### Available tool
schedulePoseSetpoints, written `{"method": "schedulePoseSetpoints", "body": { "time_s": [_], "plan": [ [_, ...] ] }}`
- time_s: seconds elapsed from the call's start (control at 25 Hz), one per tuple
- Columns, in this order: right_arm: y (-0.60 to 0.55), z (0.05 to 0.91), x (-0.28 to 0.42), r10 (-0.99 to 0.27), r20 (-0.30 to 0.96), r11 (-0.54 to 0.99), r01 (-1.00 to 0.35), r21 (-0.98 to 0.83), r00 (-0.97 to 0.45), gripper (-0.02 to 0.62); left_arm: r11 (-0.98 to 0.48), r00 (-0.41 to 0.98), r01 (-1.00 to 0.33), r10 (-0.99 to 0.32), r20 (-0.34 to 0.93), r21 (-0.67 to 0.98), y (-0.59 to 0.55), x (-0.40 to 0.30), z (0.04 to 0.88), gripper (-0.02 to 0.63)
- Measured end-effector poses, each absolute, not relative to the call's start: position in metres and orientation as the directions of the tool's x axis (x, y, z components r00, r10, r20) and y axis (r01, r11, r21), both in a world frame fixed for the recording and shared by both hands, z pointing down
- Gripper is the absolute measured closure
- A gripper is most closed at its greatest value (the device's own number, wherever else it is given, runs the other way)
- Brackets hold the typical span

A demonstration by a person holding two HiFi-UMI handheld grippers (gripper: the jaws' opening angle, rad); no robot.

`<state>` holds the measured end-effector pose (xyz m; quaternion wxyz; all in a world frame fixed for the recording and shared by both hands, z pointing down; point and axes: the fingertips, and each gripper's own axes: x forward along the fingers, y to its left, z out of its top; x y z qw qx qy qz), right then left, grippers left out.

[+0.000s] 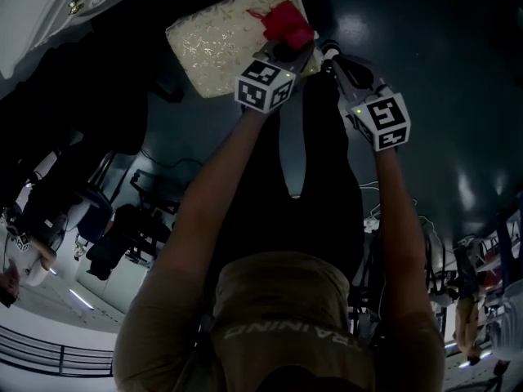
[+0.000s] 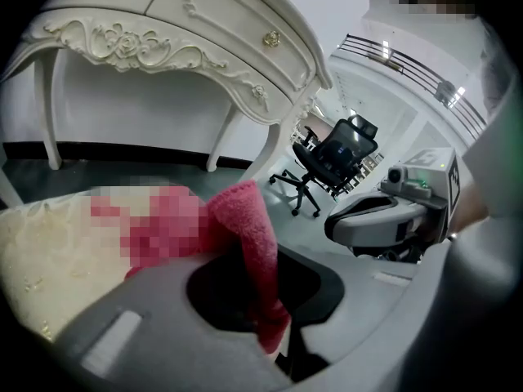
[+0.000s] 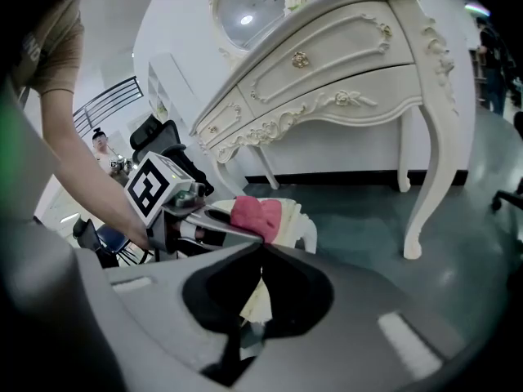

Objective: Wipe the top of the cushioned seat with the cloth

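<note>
Red fluffy cloth (image 1: 288,24) bunched on the cream, gold-patterned cushioned seat (image 1: 214,43), left gripper (image 1: 286,49) jaws clamped on the cloth's edge, right gripper (image 1: 328,52) jaws together beside the seat's corner, dark glossy floor (image 1: 425,72) below.

my left hand-held gripper (image 2: 245,260) and right hand-held gripper (image 3: 261,247): smooth matt grey plastic shells | cloth (image 2: 249,219): red terry, fluffy, rough nap | cushioned seat (image 1: 216,43) at 12 o'clock: cream woven fabric, faint gold sheen | floor (image 1: 441,96): dark, glossy, mirrors lamps | dressing table (image 2: 163,23) at 10 o'clock: carved, cream paint, satin, gilt knobs
</note>
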<state>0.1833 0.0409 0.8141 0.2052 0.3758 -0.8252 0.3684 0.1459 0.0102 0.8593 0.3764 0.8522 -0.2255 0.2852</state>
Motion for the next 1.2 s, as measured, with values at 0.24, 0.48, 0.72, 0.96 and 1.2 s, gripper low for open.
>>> {"method": "schedulePoseSetpoints", "body": {
  "time_s": [0.24,0.48,0.72,0.96,1.2],
  "plan": [
    [0.044,0.817,0.213,-0.469,0.616,0.436,-0.772,-0.462,-0.633,0.591,-0.625,0.757,-0.570,-0.148,0.636,0.533,0.017,0.181,0.851,0.567],
    [0.031,0.813,0.212,-0.468,0.611,0.435,-0.769,-0.469,-0.638,0.591,-0.613,0.794,-0.541,-0.145,0.591,0.576,0.012,0.186,0.835,0.567],
    [0.038,0.803,0.196,-0.465,0.603,0.460,-0.759,-0.461,-0.648,0.591,-0.617,0.819,-0.522,-0.169,0.548,0.589,0.018,0.174,0.813,0.566],
    [0.041,0.789,0.155,-0.448,0.576,0.504,-0.725,-0.469,-0.684,0.591,-0.627,0.841,-0.520,-0.257,0.476,0.580,0.014,0.132,0.779,0.568],
    [0.050,0.780,0.089,-0.403,0.576,0.547,-0.692,-0.471,-0.711,0.591,-0.551,0.794,-0.607,-0.390,0.467,0.572,0.017,0.040,0.760,0.568]
  ]
}}
